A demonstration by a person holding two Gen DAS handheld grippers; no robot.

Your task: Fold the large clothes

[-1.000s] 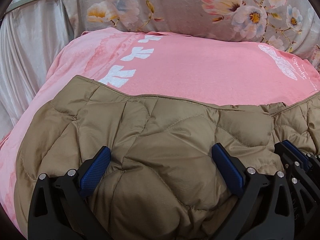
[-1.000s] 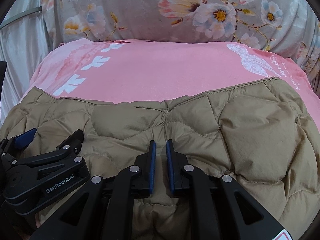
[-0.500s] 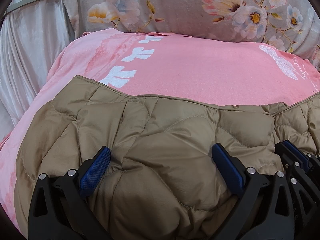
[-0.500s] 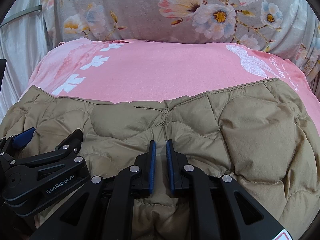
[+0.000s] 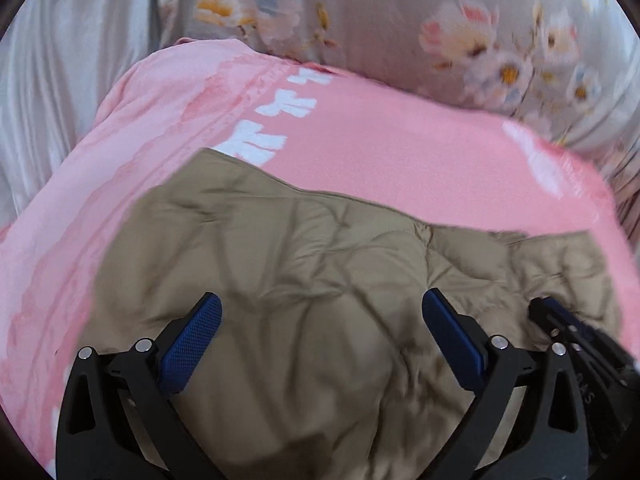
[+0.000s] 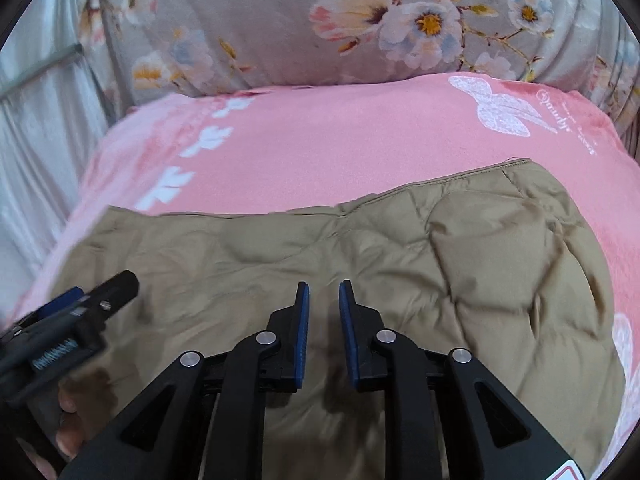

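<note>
Bare pink blanket (image 6: pixel 340 152) lies beyond the jacket (image 6: pixel 400 256); floral pillows (image 6: pixel 360 20) block farther.

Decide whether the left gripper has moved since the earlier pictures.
Yes. The left gripper has pulled back and up: in its own view the jacket looks smaller, and more of the fixed pink blanket shows at its left.

Left wrist view motion-blurred, quilted jacket (image 5: pixel 320 280) near edge cut off, floral bedding (image 5: pixel 500 52) smeared.

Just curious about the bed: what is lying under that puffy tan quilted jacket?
The tan quilted jacket lies on a pink printed blanket. What lies beneath the jacket's middle is covered.
</note>
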